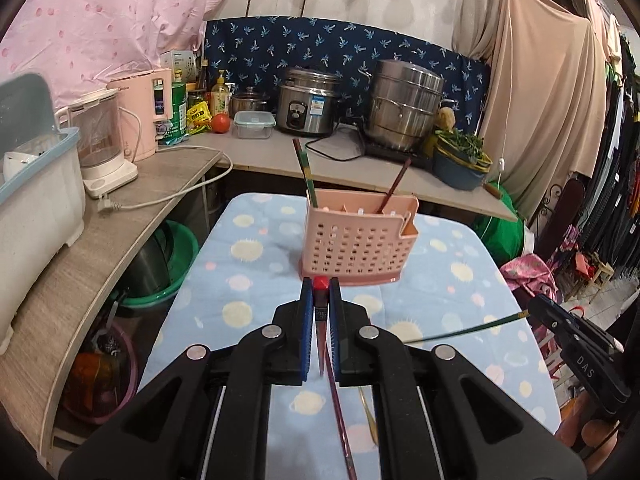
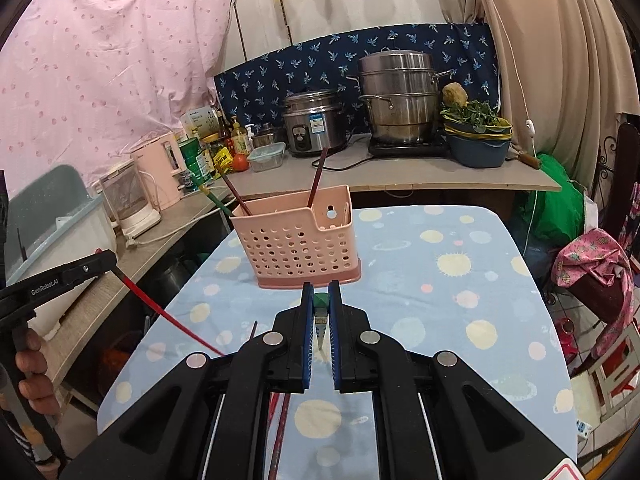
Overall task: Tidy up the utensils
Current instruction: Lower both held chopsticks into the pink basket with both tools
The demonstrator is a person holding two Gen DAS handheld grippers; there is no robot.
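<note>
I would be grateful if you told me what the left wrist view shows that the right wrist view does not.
Only the left wrist view shows the left gripper head-on, shut on a red chopstick, and the right gripper from the side, a green chopstick trailing from it. Only the right wrist view shows the right gripper head-on, shut on that green chopstick, and a hand holding the left gripper. Both show the pink utensil holder with chopsticks standing in it, and the patterned blue cloth.
</note>
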